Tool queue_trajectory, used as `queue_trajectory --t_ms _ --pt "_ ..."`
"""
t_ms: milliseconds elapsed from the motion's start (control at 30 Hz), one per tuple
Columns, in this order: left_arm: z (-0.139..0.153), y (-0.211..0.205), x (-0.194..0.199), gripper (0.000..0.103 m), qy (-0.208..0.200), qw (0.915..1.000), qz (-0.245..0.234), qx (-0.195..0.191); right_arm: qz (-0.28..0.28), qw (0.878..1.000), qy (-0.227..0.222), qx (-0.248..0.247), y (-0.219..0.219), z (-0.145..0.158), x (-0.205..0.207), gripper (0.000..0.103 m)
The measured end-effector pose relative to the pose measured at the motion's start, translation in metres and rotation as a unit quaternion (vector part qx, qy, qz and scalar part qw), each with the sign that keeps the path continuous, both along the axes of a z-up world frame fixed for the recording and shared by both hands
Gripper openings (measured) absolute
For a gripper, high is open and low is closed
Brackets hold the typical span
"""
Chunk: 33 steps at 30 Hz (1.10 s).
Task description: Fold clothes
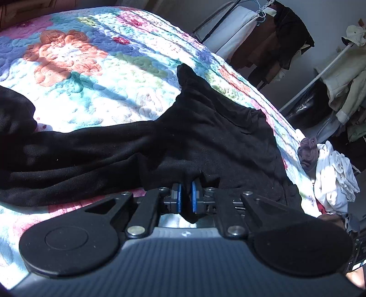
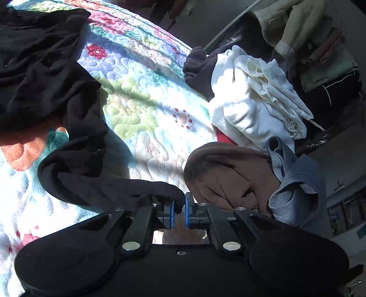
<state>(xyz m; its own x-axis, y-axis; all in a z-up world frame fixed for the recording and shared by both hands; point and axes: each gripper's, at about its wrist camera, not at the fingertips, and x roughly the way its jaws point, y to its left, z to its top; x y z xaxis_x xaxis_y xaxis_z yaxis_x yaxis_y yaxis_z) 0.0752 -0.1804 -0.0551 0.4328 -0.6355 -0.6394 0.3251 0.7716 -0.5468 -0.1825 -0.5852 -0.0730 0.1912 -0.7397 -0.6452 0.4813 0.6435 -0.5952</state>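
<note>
Two grippers: each pinches the black garment (image 1: 194, 137).
Left gripper (image 1: 185, 198): jaws pressed on a fabric fold.
Right gripper (image 2: 179, 210): jaws clamp a garment corner.
Garment: spread across floral quilt (image 1: 91, 68).
Nearby: white clothes (image 2: 251, 100), brown cloth (image 2: 228, 176).

Bed: a quilted floral bedspread (image 1: 96, 68) in pink, orange, blue and green covers it, filling the left and middle of both views.
Light: hard sunlight falls in bright patches across the quilt, crossed by long bar-shaped shadows.
Wall: a plain grey wall (image 1: 331, 20) stands at the far right, in shade.
Clothes rack: a metal rail (image 1: 324, 68) at far right carries hanging brown, black and cream garments.
Window: a framed pane (image 2: 345, 214) shows at the near right edge of the right wrist view.
</note>
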Motion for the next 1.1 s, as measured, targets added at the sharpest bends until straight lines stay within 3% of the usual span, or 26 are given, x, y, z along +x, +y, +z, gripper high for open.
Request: queue_trajectory --t_ms 33,67,233,333,433,533,567,600,633,667,733,767,800,833,967,1033,1100 --pt "-0.001 -0.001 0.000 0.008 0.001 1.0000 0.002 0.001 0.010 1.000 -0.019 -0.005 0.013 0.003 0.001 0.040" --pt "-0.003 -0.002 0.001 0.008 0.002 1.0000 0.004 0.003 0.021 0.999 -0.038 -0.010 0.026 0.006 0.003 0.056" --pt "0.001 -0.006 -0.003 0.009 -0.019 0.9998 -0.009 0.002 0.114 0.985 -0.127 -0.008 0.072 0.041 0.026 0.059" --pt "0.001 -0.011 -0.003 0.009 -0.036 0.9992 -0.014 0.011 0.157 0.968 -0.160 0.115 0.082 0.046 0.042 0.059" --pt "-0.001 -0.012 0.000 0.009 -0.028 0.9993 -0.015 0.020 0.148 0.932 -0.213 0.254 0.077 0.026 0.042 0.059" --pt "-0.007 -0.004 0.006 0.008 0.003 0.9998 -0.010 -0.015 0.060 0.885 -0.281 0.366 0.055 -0.001 0.036 0.060" --pt "-0.008 -0.004 0.008 0.008 0.004 0.9999 -0.008 -0.013 0.016 0.857 -0.308 0.413 0.046 -0.014 0.032 0.060" --pt "-0.009 -0.004 0.009 0.008 0.003 1.0000 -0.007 -0.006 -0.022 0.818 -0.340 0.464 0.039 -0.027 0.027 0.060" --pt "-0.012 -0.005 0.010 0.008 0.008 0.9999 -0.006 -0.004 -0.043 0.791 -0.361 0.492 0.033 -0.036 0.024 0.061" --pt "-0.014 -0.005 0.011 0.008 0.012 0.9999 -0.005 -0.005 -0.057 0.777 -0.373 0.504 0.029 -0.042 0.023 0.061" --pt "-0.016 -0.007 0.012 0.008 0.013 0.9999 -0.005 -0.006 -0.056 0.766 -0.389 0.508 0.027 -0.051 0.029 0.061" --pt "-0.015 -0.009 0.013 0.008 0.009 0.9999 -0.006 -0.003 -0.040 0.764 -0.390 0.512 0.028 -0.051 0.036 0.049" --pt "-0.013 -0.010 0.012 0.008 0.002 1.0000 -0.008 0.000 -0.017 0.758 -0.380 0.530 0.028 -0.050 0.046 0.023" --pt "-0.010 -0.010 0.012 0.008 -0.006 0.9999 -0.012 0.003 0.005 0.751 -0.376 0.543 0.030 -0.045 0.054 0.007" --pt "0.011 -0.006 0.006 0.008 -0.030 0.9991 -0.023 -0.017 0.091 0.722 -0.449 0.519 0.035 0.011 0.058 0.007" --pt "0.021 0.000 0.002 0.008 -0.030 0.9984 -0.026 -0.042 0.102 0.703 -0.474 0.519 0.028 0.032 0.053 0.007" --pt "0.030 0.004 -0.002 0.008 -0.036 0.9974 -0.027 -0.056 0.102 0.694 -0.499 0.509 0.014 0.050 0.040 0.007"
